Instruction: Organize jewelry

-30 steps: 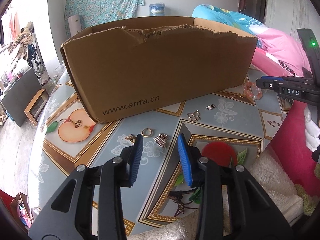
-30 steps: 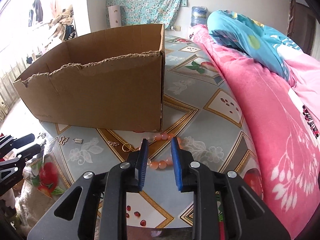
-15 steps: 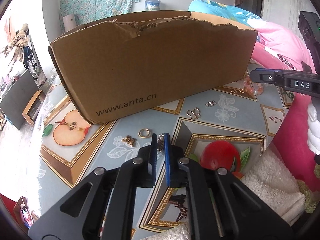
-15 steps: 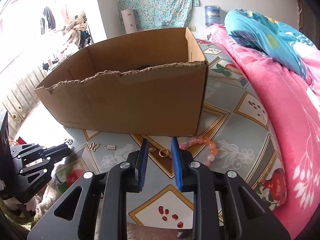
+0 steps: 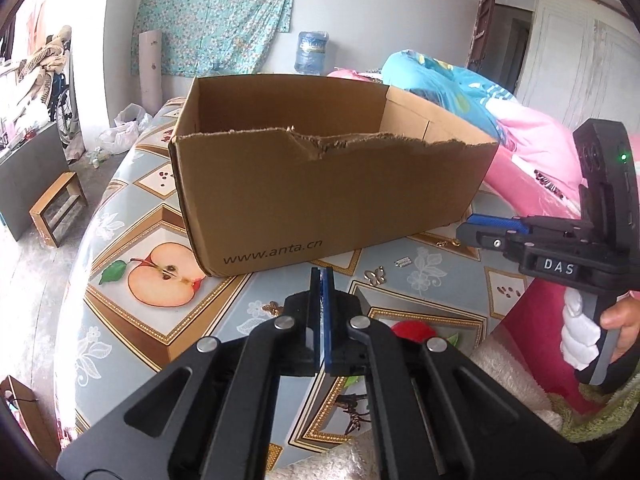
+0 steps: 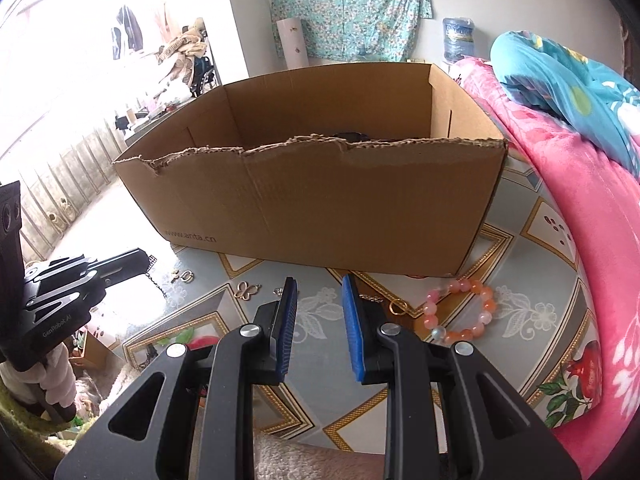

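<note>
Pinching a fine dark chain [image 6: 157,282], the fingers [image 5: 328,304] of the left gripper [image 5: 320,276] are pressing flat together. The catch itself is showing only in the right wrist view, where the chain is dangling from the fingertips above the surface [image 5: 140,320].

- Right gripper [image 6: 318,280]: fingers [image 6: 289,320] are standing partly spread with nothing between them, pointing down at the surface in front of the box.
- Cardboard box [image 5: 320,200]: open-topped, with a torn near rim, it is sitting just beyond both grippers. It is judged to be the place the jewelry goes.
- Loose pieces lying on the surface in front of the box:
  - butterfly charm [image 6: 246,290]
  - gold ring [image 6: 396,306]
  - bead bracelet [image 6: 460,308] in orange and pink, near the box's right corner
- Pink blanket [image 6: 580,240]: it is bordering the surface on the right.

Handling note, as a judgement. The step in hand looks like carrying the chain over the near rim and dropping it inside.
- The hold is only at the chain's top end, so the fingers should be staying pressed together until they are well over the opening.
- The hanging tail needs to be clearing the ragged cardboard edge, where it could snag.
- A slow, level carry should be limiting the swing.
- The right gripper is best kept apart from the left one's path.
</note>
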### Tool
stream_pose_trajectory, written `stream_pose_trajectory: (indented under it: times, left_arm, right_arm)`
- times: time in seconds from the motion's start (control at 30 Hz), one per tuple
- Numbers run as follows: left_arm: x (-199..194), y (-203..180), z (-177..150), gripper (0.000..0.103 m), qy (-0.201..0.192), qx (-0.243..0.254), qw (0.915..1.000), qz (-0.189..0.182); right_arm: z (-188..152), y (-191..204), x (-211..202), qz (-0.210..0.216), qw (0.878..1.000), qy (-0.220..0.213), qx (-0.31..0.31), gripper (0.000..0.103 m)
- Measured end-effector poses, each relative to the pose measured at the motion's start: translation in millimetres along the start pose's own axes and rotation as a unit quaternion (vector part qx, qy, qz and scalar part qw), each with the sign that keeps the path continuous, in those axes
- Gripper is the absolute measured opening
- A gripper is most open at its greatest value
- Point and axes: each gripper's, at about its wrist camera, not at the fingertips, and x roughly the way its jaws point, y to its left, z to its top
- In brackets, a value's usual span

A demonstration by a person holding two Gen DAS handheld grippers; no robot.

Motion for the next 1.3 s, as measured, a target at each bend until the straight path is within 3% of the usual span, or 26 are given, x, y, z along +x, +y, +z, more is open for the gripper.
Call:
stream_pose_trajectory:
  times: [0.23, 0.4, 0.77, 1.17, 1.3]
  left_arm:
    - [-2.0, -3.3, 1.5, 0.000, -0.007, -0.006, 0.9998, -0.016]
    - [2.5, -6.8, -1.6, 0.000, 0.001, -0.008, 0.9994, -0.033]
    - [8.5, 1.9, -4.7, 0.000, 0.007, -0.019, 0.9991, -0.037]
    - [13.1, 12.1, -4.8, 0.000, 0.011, -0.026, 0.9989, -0.038]
    - [12.9, 14.6, -4.9, 0.000, 0.010, -0.029, 0.9988, -0.037]
  right_arm:
    - [-1.0, 32.9, 15.8, 0.047, 0.998, 0.013, -0.032, 0.023]
    - [-3.9, 53.5, 35.9, 0.050, 0.994, 0.025, -0.089, 0.023]
    - [10.1, 54.9, 62.3, 0.076, 0.973, 0.075, -0.202, 0.025]
    - [21.2, 60.8, 71.8, 0.088, 0.968, 0.108, -0.210, 0.025]
    - [19.4, 61.7, 74.5, 0.085, 0.969, 0.108, -0.205, 0.016]
